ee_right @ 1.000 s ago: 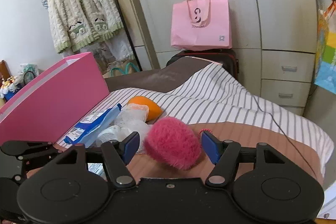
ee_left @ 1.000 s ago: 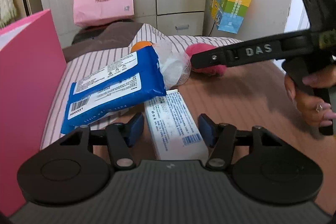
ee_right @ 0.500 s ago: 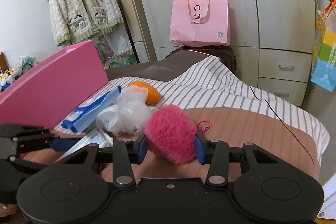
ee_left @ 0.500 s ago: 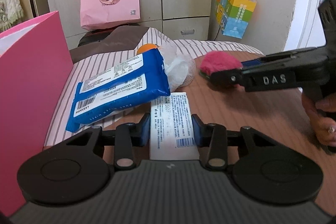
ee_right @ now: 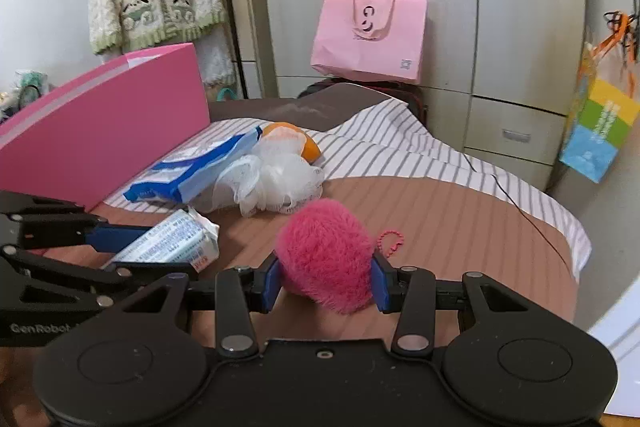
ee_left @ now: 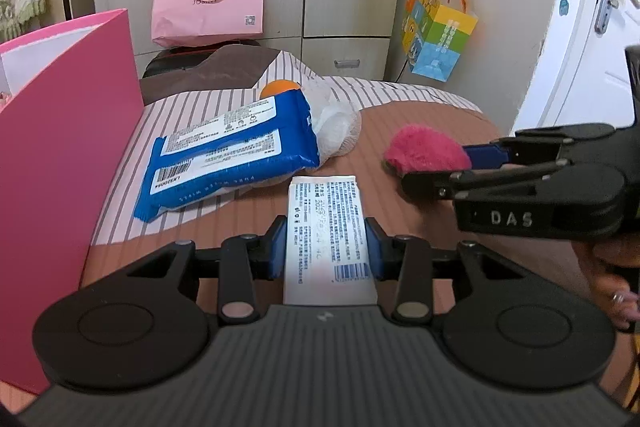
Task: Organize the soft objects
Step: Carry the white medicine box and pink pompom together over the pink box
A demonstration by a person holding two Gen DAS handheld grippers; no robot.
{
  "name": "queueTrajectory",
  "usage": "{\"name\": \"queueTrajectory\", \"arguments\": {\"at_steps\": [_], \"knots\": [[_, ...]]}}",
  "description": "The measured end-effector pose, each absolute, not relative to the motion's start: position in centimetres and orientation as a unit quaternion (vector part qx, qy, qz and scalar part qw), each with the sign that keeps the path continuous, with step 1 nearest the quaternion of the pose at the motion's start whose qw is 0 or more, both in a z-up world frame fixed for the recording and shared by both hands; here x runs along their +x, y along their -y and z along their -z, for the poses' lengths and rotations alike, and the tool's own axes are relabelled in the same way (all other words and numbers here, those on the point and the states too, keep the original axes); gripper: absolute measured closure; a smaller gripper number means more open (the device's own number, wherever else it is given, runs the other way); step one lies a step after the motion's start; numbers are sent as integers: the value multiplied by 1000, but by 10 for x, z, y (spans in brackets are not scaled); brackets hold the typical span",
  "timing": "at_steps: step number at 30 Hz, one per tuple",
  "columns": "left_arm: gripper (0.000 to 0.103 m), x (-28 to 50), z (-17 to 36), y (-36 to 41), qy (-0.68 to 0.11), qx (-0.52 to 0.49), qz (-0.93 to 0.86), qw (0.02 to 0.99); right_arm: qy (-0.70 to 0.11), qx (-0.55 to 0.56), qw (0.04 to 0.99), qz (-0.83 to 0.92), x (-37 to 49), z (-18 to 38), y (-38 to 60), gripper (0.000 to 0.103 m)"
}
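Observation:
My left gripper (ee_left: 326, 247) is shut on a white tissue pack (ee_left: 326, 227) with printed text, its blue pads pressing both long sides. My right gripper (ee_right: 324, 277) is shut on a fuzzy pink pompom (ee_right: 326, 253) with a small pink chain; the same pompom (ee_left: 426, 155) shows in the left wrist view at the right. A blue wet-wipes pack (ee_left: 230, 155), a white mesh bath puff (ee_right: 276, 179) and an orange ball (ee_right: 298, 141) lie together on the bed further back.
A large pink box (ee_left: 60, 167) stands open along the bed's left side. The bed has a brown and striped cover (ee_right: 420, 155). A pink tote bag (ee_right: 370, 35) leans on the wardrobe; a colourful gift bag (ee_left: 438, 39) hangs by the door. A person's hand (ee_left: 612, 287) holds the right gripper.
Both grippers went from open to shut: the left closed on the tissue pack, the right on the pink pompom. The right gripper with the pompom moved nearer and lower in the left view.

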State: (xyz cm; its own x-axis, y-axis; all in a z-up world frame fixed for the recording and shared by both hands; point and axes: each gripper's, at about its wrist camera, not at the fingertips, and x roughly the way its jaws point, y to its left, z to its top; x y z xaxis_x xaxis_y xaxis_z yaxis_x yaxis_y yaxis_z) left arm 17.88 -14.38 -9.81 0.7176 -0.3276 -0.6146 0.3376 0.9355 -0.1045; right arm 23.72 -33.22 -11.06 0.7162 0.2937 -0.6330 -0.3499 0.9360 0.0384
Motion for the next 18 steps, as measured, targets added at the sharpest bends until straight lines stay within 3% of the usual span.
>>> {"name": "queueTrajectory", "arguments": {"at_steps": [18], "knots": [[65,149,85,103,-358,-60,229,903,-336,-2,932,-138,169,100,314,55]]}}
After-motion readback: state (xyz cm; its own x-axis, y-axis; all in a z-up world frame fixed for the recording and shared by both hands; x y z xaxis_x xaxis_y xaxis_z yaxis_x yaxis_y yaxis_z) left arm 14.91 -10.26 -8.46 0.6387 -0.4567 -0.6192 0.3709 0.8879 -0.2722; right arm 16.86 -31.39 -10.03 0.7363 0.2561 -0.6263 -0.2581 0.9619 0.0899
